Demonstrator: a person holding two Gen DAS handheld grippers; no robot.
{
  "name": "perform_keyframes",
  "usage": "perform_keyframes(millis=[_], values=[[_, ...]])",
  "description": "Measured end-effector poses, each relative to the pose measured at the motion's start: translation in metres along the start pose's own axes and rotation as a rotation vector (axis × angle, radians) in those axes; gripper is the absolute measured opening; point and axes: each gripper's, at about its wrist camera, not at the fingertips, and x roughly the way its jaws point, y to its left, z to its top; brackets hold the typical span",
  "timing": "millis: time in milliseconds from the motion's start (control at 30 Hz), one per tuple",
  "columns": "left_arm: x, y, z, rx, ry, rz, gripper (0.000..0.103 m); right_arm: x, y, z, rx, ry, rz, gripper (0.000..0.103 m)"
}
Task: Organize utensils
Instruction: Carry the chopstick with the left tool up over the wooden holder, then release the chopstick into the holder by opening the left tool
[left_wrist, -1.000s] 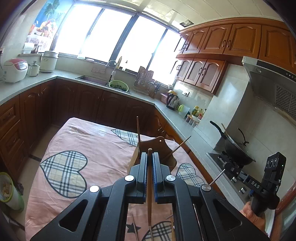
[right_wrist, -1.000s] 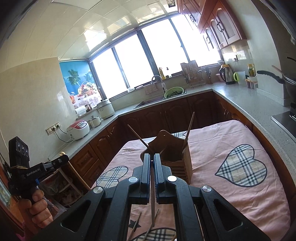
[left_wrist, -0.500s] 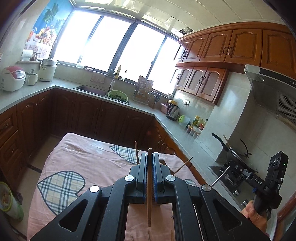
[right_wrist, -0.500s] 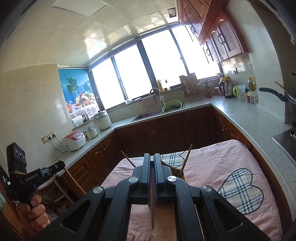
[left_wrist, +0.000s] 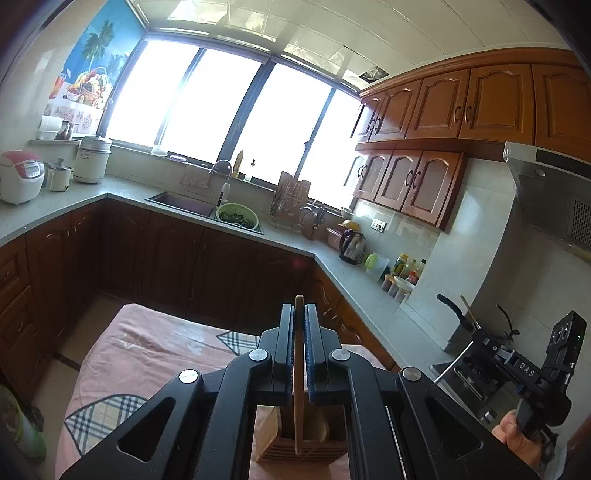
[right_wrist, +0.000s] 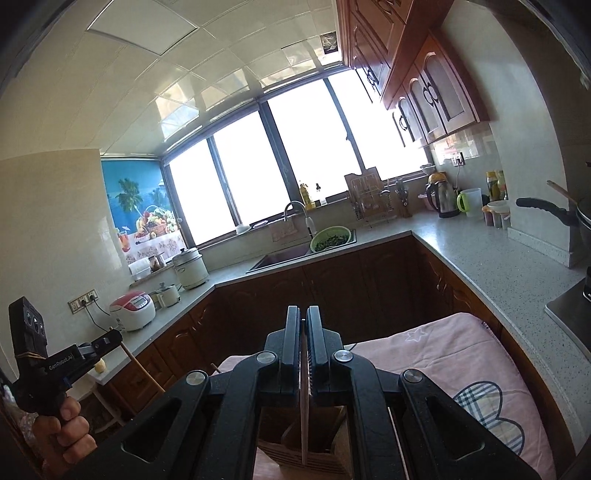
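My left gripper is shut on a wooden chopstick that hangs upright, its lower tip over the wooden utensil holder below. My right gripper is shut on a thin chopstick, also upright, its tip over the same holder. The holder stands on a table with a pink cloth printed with plaid hearts. The right gripper also shows in the left wrist view at the right, holding a thin stick. The left gripper shows in the right wrist view at the left.
A grey counter with dark wooden cabinets runs around the table. It carries a sink, a green bowl, a kettle, rice cookers and a wok on the stove.
Both grippers have risen and tilted up with their chopsticks. The holder has dropped from mid-view to below the jaws. The loose chopsticks on the cloth are out of view.
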Motion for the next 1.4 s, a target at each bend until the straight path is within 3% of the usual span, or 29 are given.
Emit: perform_keyframes(millis=[267,600,1033,1400], values=[[0.057,0.002,-0.008,0.009,0.006,0.025,0.003,0.03,-0.015,0.005,0.007,-0.014,-0.03,0.003],[0.118,0.009,-0.04,-0.052,0.049,0.062,0.003,0.067,-0.022,-0.04,0.021,0.034,-0.041,0.003],[0.14,0.011,-0.066,-0.069,0.098,0.077,0.004,0.081,-0.045,-0.076,0.091,0.072,-0.073,0.004],[0.144,0.012,-0.062,-0.05,0.125,0.087,0.004,0.084,-0.052,-0.075,0.118,0.099,-0.075,0.007]])
